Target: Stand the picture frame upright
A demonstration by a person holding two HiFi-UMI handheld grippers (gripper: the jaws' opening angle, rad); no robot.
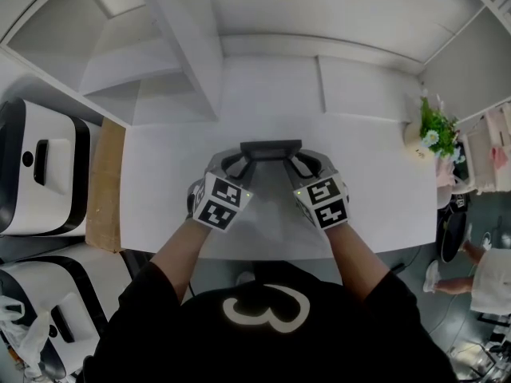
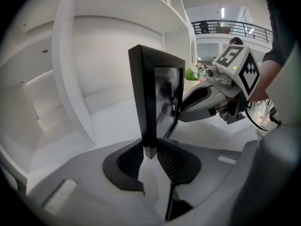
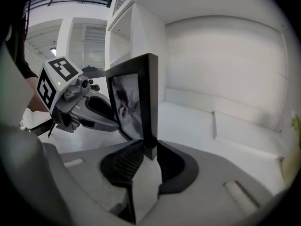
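A black picture frame [image 1: 271, 148] stands on edge on the white table [image 1: 160, 214], just in front of me. My left gripper [image 1: 239, 160] grips its left end and my right gripper [image 1: 300, 163] its right end. In the left gripper view the frame's narrow edge [image 2: 149, 102] rises straight up between the dark pads [image 2: 129, 161], which touch both its sides; the right gripper [image 2: 207, 100] shows beyond the glass. The right gripper view mirrors this: the frame [image 3: 143, 102] sits between the pads [image 3: 171, 164], and the left gripper [image 3: 87, 109] holds the far end.
White shelf compartments [image 1: 176, 54] rise behind the table. A small potted plant [image 1: 437, 126] stands at the table's right edge. White and black machines [image 1: 40, 166] and a wooden strip [image 1: 104, 182] lie to the left. A person's legs [image 1: 479, 270] show at the far right.
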